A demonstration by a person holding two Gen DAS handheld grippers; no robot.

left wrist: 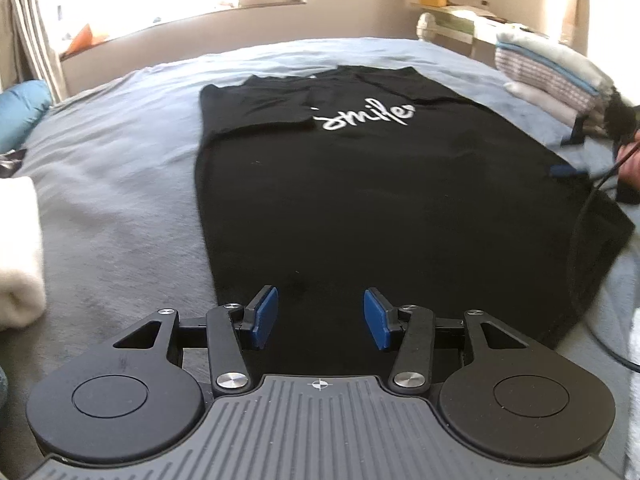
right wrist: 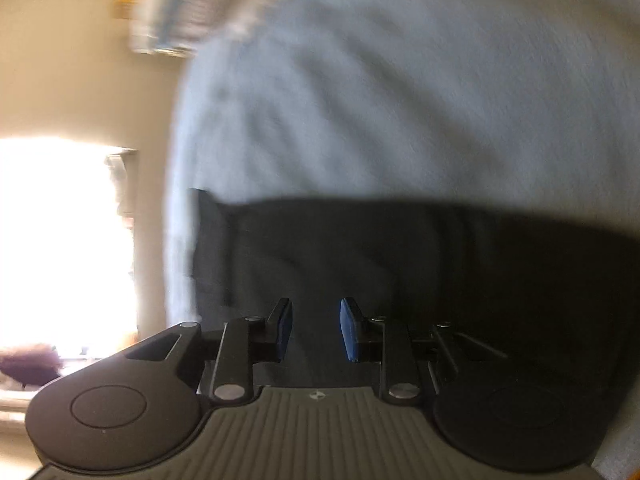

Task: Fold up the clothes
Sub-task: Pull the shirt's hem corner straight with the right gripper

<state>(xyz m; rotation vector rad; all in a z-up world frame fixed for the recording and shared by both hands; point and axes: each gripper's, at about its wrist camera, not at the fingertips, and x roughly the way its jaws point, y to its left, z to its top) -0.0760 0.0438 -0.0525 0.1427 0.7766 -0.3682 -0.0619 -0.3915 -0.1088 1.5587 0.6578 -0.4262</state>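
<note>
1. Left gripper (left wrist: 320,322) is held about half open, nothing between the pads, over the near hem.
2. Right gripper (right wrist: 316,330) is narrower, empty, above the right edge.
3. Black T-shirt (left wrist: 360,184) is spread flat on the blue-grey bedspread (left wrist: 120,184).

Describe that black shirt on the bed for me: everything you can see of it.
The black T-shirt lies flat on the grey-blue bedspread, its hem nearest the left wrist camera. It looks like soft knit cotton. White cursive lettering across the chest appears upside down from here. One sleeve is folded in over the chest. The left hand-held gripper is over the hem, pads apart, nothing between them. The shirt's right edge is blurred.
</note>
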